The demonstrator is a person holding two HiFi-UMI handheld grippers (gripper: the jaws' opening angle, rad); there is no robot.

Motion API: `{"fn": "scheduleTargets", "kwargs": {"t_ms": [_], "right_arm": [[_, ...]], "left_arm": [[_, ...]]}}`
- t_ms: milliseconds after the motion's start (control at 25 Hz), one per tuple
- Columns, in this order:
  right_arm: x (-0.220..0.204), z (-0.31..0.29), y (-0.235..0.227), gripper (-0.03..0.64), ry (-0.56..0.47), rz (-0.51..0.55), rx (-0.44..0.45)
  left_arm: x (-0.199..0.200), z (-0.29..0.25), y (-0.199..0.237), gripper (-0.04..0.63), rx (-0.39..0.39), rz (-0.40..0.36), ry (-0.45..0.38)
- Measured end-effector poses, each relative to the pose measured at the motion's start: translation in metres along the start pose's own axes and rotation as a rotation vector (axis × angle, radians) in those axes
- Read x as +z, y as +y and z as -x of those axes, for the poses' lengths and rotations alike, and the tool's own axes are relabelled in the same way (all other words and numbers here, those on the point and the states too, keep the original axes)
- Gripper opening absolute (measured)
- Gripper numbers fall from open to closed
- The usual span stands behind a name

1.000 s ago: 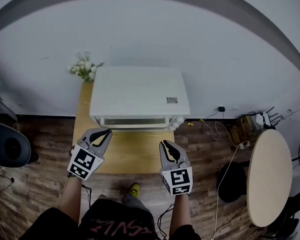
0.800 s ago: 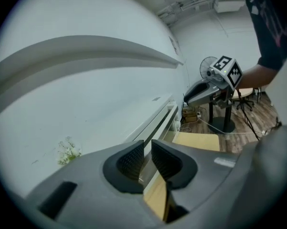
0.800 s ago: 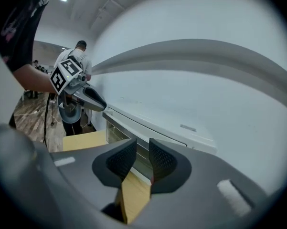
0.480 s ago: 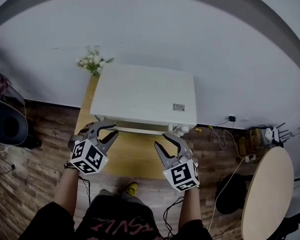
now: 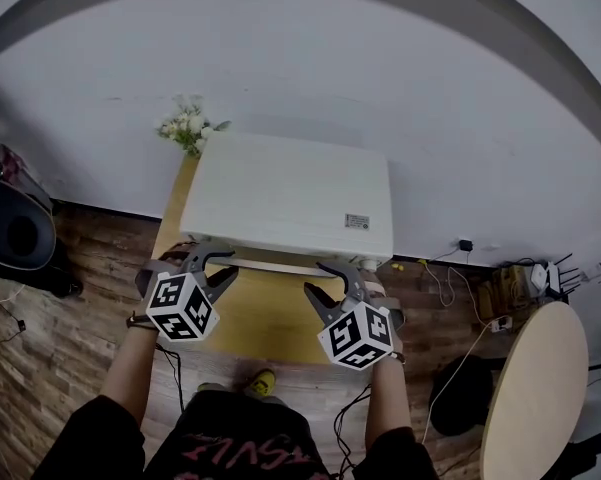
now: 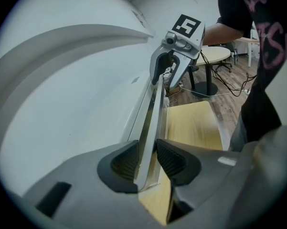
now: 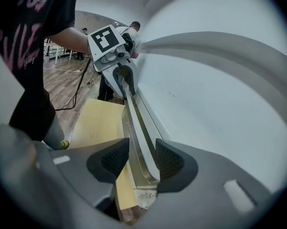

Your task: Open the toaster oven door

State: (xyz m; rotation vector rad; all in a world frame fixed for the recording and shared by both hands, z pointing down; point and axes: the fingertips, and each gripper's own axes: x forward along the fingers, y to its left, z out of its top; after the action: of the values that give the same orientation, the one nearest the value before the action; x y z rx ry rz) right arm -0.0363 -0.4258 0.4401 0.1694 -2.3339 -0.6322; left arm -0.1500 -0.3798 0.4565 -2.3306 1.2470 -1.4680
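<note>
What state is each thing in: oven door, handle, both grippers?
Door: looks shut, flush with the oven front.
Handle: not gripped; one end sits between each gripper's jaws.
Left gripper: open, jaws have just been opening, astride the handle's left end.
Right gripper: open, jaws have just been opening, astride the handle's right end.
</note>
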Motion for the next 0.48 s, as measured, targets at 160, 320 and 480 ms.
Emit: {"fn": "scheduleTargets", "kwargs": {"t_ms": [160,320,480], "right_arm": [[-0.0035,-0.0045,0.0009,0.159,0.015,0.013,0.015],[-0.0060,-0.0064,0.0013,0.143,0.021,0.026,0.012],[-0.0062,-0.0061,-0.0011,0.114,0.024,0.039,0.013]], "left_arm": [[-0.0012,-0.0024,-0.0023,0.117,-0.015,-0.022,0.015],[-0.0016,-0.0041,-0.0049,0.101,-0.022,-0.037,0.028],[-0.0006,-0.0042,-0.0062,0.101,-0.032,-0.045,0.033]]}}
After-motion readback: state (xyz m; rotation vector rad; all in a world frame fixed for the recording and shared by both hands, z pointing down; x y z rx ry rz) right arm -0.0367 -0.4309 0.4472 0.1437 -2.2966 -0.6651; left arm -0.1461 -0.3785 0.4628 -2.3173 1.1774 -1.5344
